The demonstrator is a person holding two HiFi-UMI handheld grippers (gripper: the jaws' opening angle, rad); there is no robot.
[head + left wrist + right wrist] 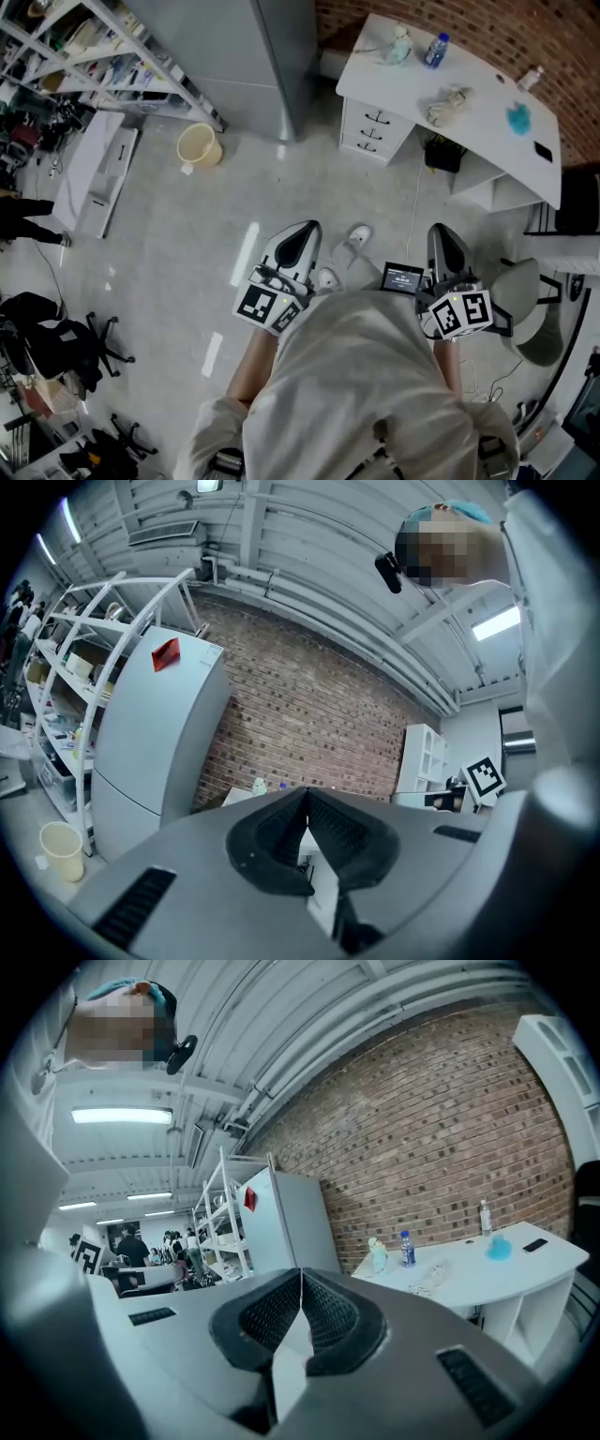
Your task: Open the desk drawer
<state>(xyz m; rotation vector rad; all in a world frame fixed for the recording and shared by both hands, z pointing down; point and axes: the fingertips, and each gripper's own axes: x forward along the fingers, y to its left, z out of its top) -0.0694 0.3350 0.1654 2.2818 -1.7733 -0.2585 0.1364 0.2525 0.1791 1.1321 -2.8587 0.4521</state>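
The white desk [487, 103] stands against the brick wall at the top right of the head view, with a stack of drawers [377, 128] under its left end, all pushed in. Both grippers are held in front of the person, well short of the desk. My left gripper [305, 230] is shut with nothing in it; in the left gripper view its pads [307, 791] meet. My right gripper [441, 232] is also shut and empty, its pads [301, 1272] together. The right gripper view shows the desk [487, 1274] ahead to the right.
On the desk lie a blue-capped bottle [436, 49], a pale figurine [400, 42], a crumpled cloth [448, 105] and a blue object [518, 119]. A grey fridge [234, 56], a yellow bucket [199, 145] and shelving [94, 47] stand to the left. A chair [530, 300] is at right.
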